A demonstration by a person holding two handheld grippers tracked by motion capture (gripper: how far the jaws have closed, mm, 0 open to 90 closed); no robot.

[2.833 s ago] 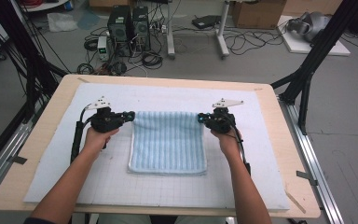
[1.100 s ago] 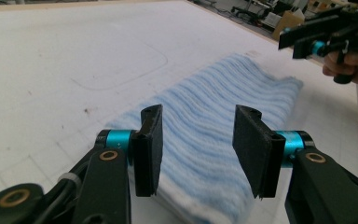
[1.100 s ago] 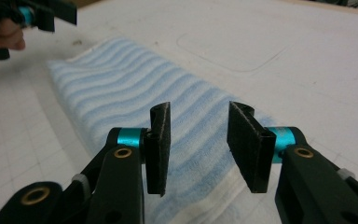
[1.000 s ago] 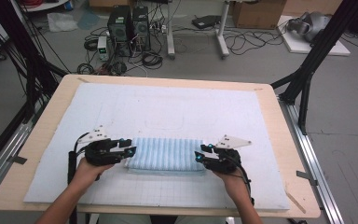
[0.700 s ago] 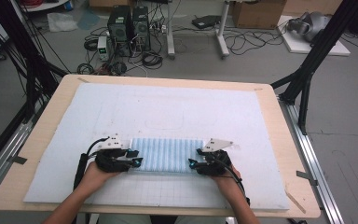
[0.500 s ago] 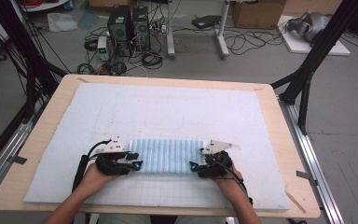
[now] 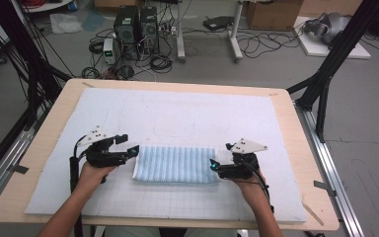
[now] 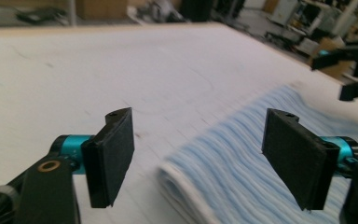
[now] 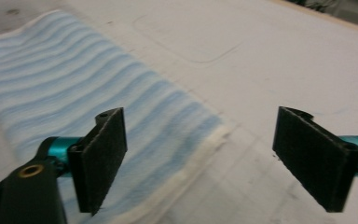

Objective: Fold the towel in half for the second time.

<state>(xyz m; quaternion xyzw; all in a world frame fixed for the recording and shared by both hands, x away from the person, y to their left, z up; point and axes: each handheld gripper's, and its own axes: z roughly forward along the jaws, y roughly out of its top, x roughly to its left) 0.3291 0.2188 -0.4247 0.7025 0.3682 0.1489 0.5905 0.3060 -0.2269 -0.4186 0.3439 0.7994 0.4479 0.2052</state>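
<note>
1. The folded towel (image 7: pixel 175 164) lies low between the two grippers, the one obstacle on the white mat (image 7: pixel 187 118).
2. Beyond the towel, the mat lies bare to the desk (image 7: pixel 296 148) edge.

Towel (image 7: pixel 175 164): blue-and-white striped, white-edged, folded in half to a flat band, lying crosswise near my desk's front edge

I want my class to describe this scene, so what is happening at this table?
A person is folding a blue-and-white striped cloth on a white padded mat, one gripper in each hand. The cloth lies folded into a strip. The left gripper and right gripper have just been opening; both are open at its ends, nothing between their fingers.
</note>
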